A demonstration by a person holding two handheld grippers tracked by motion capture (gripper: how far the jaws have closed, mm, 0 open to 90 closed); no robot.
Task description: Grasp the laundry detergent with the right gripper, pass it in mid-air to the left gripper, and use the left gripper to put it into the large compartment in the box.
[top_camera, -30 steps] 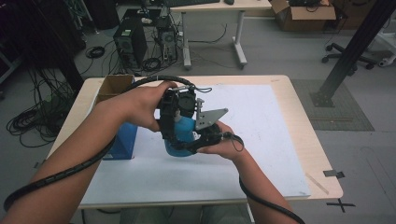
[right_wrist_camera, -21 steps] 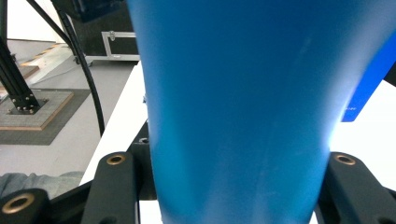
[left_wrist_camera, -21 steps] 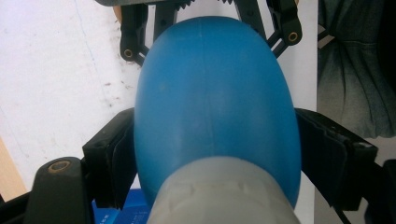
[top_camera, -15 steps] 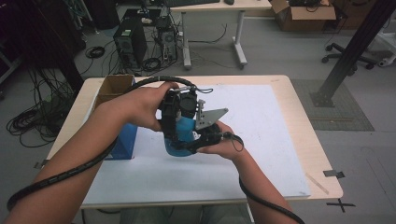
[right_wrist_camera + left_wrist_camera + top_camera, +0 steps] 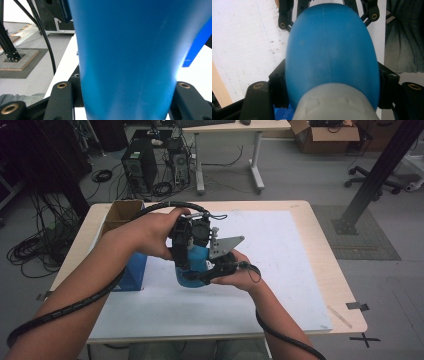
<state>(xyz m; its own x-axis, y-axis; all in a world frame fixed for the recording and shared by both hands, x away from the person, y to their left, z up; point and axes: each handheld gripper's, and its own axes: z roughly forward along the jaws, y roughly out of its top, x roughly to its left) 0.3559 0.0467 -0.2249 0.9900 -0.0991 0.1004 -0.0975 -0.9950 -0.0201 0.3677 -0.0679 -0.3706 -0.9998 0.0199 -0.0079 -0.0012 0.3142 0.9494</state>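
Grey floor surrounds a light wooden table (image 5: 320, 270), most of its top covered by a white sheet (image 5: 280, 265). Behind the table stand a second desk (image 5: 235, 135), computer towers (image 5: 140, 167) and loose cables (image 5: 35, 250) on the floor; a black post on a mat (image 5: 365, 240) stands off the table's far right corner. Tape marks (image 5: 362, 322) lie on the floor near the table's near right corner.

Open room: the right half of the sheet is bare out to the table edge. On the left, a cardboard box (image 5: 122, 212) sits at the far left corner and a blue box (image 5: 132, 272) stands just left of the work, close to the left forearm.

Work in hand: a blue bottle (image 5: 197, 265) with a grey cap (image 5: 332, 105) is held near the centre of the sheet, slightly left, between both grippers. Whether its base touches the sheet cannot be told.

Left gripper (image 5: 187, 237): comes at the bottle from above. Its jaws have just been closing, and in the left gripper view they sit tight against both flanks of the bottle near the cap, pinching it.

Right gripper (image 5: 210, 272): comes in from the right and clamps the lower body of the bottle. In the right gripper view its jaws press on both sides of the blue wall.
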